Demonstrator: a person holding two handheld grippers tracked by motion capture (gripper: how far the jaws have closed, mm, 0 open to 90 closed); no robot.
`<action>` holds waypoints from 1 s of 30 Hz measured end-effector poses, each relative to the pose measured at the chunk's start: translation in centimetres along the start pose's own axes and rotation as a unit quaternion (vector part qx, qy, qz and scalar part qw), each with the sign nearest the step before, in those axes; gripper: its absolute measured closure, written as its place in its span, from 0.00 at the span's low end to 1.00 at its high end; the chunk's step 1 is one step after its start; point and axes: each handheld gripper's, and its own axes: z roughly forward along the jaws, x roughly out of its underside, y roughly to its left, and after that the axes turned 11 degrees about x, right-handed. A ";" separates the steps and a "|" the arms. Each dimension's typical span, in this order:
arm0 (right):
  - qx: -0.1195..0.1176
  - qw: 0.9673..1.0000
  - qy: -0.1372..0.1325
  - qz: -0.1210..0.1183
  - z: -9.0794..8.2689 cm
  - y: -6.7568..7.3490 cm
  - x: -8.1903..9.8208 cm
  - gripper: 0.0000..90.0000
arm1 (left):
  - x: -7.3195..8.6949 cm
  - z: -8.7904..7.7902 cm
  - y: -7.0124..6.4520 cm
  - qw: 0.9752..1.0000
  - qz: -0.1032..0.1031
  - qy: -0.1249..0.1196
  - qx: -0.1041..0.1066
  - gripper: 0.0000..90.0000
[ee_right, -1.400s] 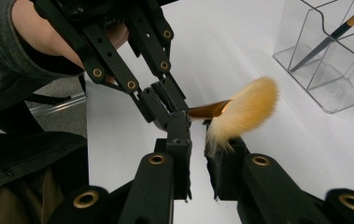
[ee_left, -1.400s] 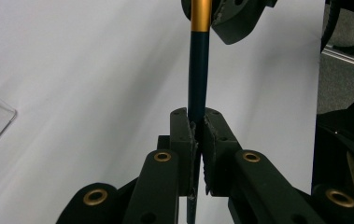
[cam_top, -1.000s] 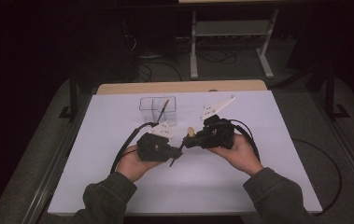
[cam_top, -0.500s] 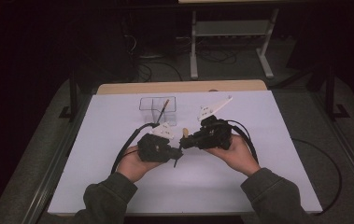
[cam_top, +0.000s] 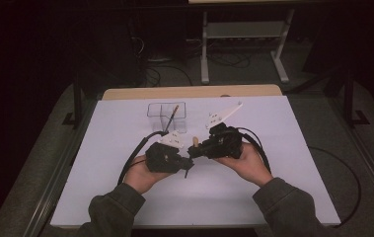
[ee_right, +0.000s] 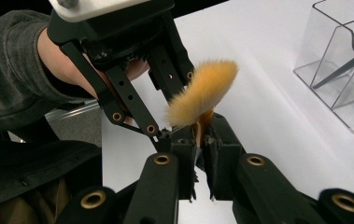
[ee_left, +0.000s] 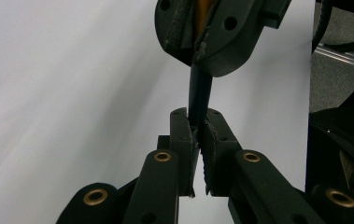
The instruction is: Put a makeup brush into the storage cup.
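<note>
I work in what looks like a lab or recording studio. My table [cam_top: 293,148] is covered with a plain white sheet, lit brightly while all around is dark. Beyond it, cables [cam_top: 174,74] trail across grey carpet [cam_top: 253,74] beneath a metal equipment stand [cam_top: 246,34]. Black frame posts [cam_top: 77,98] flank the table.

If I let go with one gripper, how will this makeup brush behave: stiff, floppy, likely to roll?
The makeup brush probably stays rigid: its dark handle runs straight between both grippers. The orange bristle tuft looks soft and would likely splay if pushed. Being thin and apparently round, it may roll on the smooth white table.
</note>
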 end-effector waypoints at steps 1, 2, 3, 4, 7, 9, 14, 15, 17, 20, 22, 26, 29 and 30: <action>0.000 1.000 0.001 -0.002 0.0 0.0 0.0 0.92 | 0.0 0.0 0.0 1.000 0.002 0.001 -0.001 0.92; 0.000 1.000 0.002 -0.004 0.0 0.1 0.0 0.92 | 0.0 0.0 0.0 1.000 0.002 0.000 0.000 0.92; 0.000 1.000 0.003 -0.006 0.0 0.1 -0.1 0.92 | 0.0 0.0 0.0 1.000 0.002 0.000 0.001 0.92; 0.000 1.000 0.005 -0.009 0.0 0.0 -0.1 0.92 | 0.1 0.0 0.0 1.000 0.003 -0.001 0.002 0.90; 0.004 1.000 0.015 -0.014 0.0 0.0 -0.1 0.92 | 0.3 -0.1 0.1 1.000 0.001 -0.003 0.006 0.84; 0.011 1.000 0.018 -0.019 0.0 -0.1 -0.1 0.92 | 0.5 -0.2 0.1 1.000 -0.001 -0.005 0.007 0.82; 0.015 0.999 0.030 -0.013 -0.2 -0.5 0.1 0.92 | 0.9 -0.6 0.1 1.000 0.004 -0.007 -0.001 0.78; 0.020 0.999 0.035 -0.016 -0.2 -0.6 0.2 0.92 | 1.0 -0.7 0.1 1.000 0.005 -0.008 -0.002 0.78; 0.023 0.999 0.039 -0.013 -0.2 -0.8 0.2 0.92 | 1.3 -0.9 0.2 1.000 0.002 -0.010 -0.005 0.76; 0.031 0.998 0.044 -0.012 -0.3 -1.2 0.3 0.92 | 1.7 -1.2 0.3 1.000 -0.005 -0.014 -0.007 0.75; 0.033 0.998 0.044 -0.010 -0.3 -1.4 0.2 0.92 | 1.9 -1.3 0.3 1.000 -0.007 -0.018 -0.008 0.75; 0.038 0.998 0.051 -0.014 -0.4 -1.6 0.0 0.92 | 2.3 -1.5 0.3 1.000 -0.006 -0.018 -0.012 0.74; 0.044 0.997 0.055 -0.029 -0.4 -1.8 -0.1 0.92 | 2.6 -1.7 0.3 1.000 -0.005 -0.020 -0.014 0.73; 0.045 0.997 0.060 -0.026 -0.5 -1.8 -0.1 0.92 | 2.7 -1.7 0.3 1.000 -0.007 -0.021 -0.015 0.72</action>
